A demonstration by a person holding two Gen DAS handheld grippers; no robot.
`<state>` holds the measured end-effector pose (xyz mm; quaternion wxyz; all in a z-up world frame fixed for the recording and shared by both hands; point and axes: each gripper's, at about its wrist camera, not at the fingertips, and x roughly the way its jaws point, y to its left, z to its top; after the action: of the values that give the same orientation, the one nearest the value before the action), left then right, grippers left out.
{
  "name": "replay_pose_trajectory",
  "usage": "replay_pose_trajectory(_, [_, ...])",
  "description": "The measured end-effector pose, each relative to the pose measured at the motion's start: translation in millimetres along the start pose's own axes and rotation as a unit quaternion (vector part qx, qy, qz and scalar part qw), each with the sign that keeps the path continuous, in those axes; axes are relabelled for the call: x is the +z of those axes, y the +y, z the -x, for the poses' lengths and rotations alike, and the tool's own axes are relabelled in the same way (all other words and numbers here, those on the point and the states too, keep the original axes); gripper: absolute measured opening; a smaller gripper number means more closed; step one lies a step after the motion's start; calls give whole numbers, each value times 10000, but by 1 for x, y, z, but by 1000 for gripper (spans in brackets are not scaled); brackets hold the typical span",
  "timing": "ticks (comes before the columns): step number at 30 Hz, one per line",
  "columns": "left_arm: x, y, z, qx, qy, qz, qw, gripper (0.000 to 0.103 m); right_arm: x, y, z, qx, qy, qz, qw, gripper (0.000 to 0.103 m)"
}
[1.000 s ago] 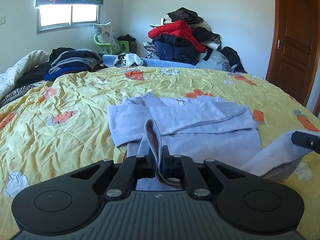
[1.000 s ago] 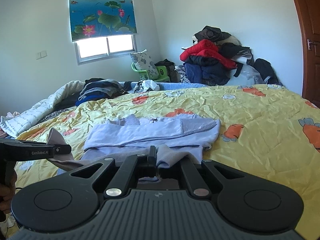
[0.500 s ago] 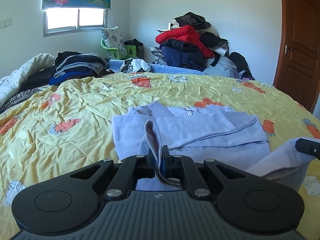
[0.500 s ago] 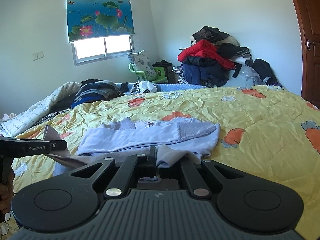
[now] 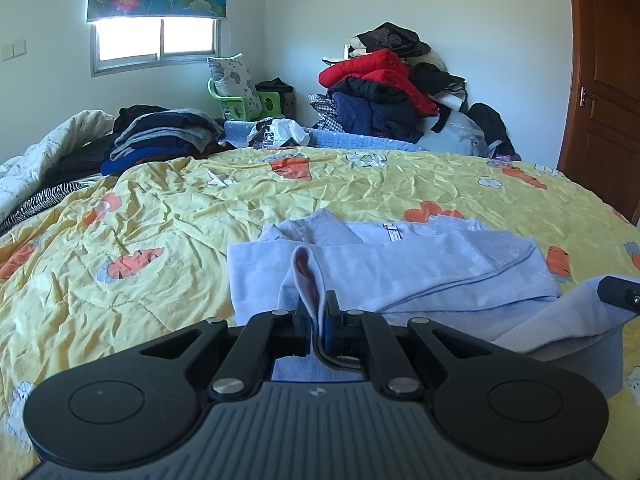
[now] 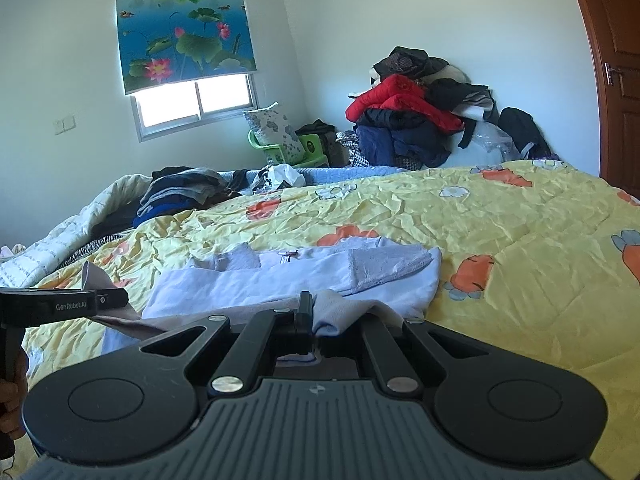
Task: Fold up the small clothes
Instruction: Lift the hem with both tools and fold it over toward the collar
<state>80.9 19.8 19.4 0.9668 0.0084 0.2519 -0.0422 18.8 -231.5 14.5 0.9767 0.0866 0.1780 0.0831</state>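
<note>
Gripping the near hem of the pale lilac-blue cotton garment [image 5: 400, 272] with both tools, I have it lifted a little off the bed at my end. My left gripper [image 5: 317, 312] has its black jaws pressed together on a fold of the cloth that stands up between them, its pinkish inner side showing. My right gripper [image 6: 316, 316] is likewise clamped on a bunched corner of the same garment, the fabric spilling over to the right of the jaws. From the right camera my left gripper appears at the left edge, lettered along its side, with part of a hand [image 6: 10, 396] below it; from the left camera the tip of my right gripper pokes in at the right edge with cloth draped under it.

Beyond the jaws the rest of the garment lies flat on the yellow quilt printed with orange carrots and white flowers [image 5: 160, 216], one sleeve already folded across the body, its ribbed cuff toward the right.

Farther off, at the quilt's left far edge, sits a stack of folded dark and grey clothes [image 5: 160, 136]. Behind it stand a green plastic chair holding a patterned cushion [image 5: 240, 96] and a heap of red, navy and black jackets [image 5: 384, 92] against the white wall. A window with a lotus-print blind [image 6: 184, 32] is at the back left, a brown wooden door [image 5: 604, 80] at the right.
</note>
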Motion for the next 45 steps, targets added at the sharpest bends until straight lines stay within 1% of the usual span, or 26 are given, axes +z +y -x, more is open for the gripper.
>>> replay_pose_trajectory(9, [8, 1, -12, 84, -22, -10, 10000, 6, 10, 3, -15, -26, -103, 213, 9997, 5])
replay_pose_trajectory(14, [12, 0, -17, 111, -54, -56, 9999, 6, 12, 3, -23, -66, -88, 280, 9995, 5])
replay_pose_trajectory(22, [26, -2, -40, 214, -98, -101, 9997, 6, 21, -4, -42, -89, -122, 182, 9997, 5])
replay_pose_trajectory(29, [36, -1, -60, 274, -1, -58, 9996, 6, 30, -17, -67, -69, -92, -46, 9999, 5])
replay_pose_trajectory(36, [39, -1, -77, 344, 49, -38, 9994, 6, 35, -19, -89, -90, -55, -18, 9999, 5])
replay_pose_trajectory(45, [46, -1, -94, 392, 75, -144, 9991, 6, 36, -23, -109, -124, 8, -46, 9999, 5])
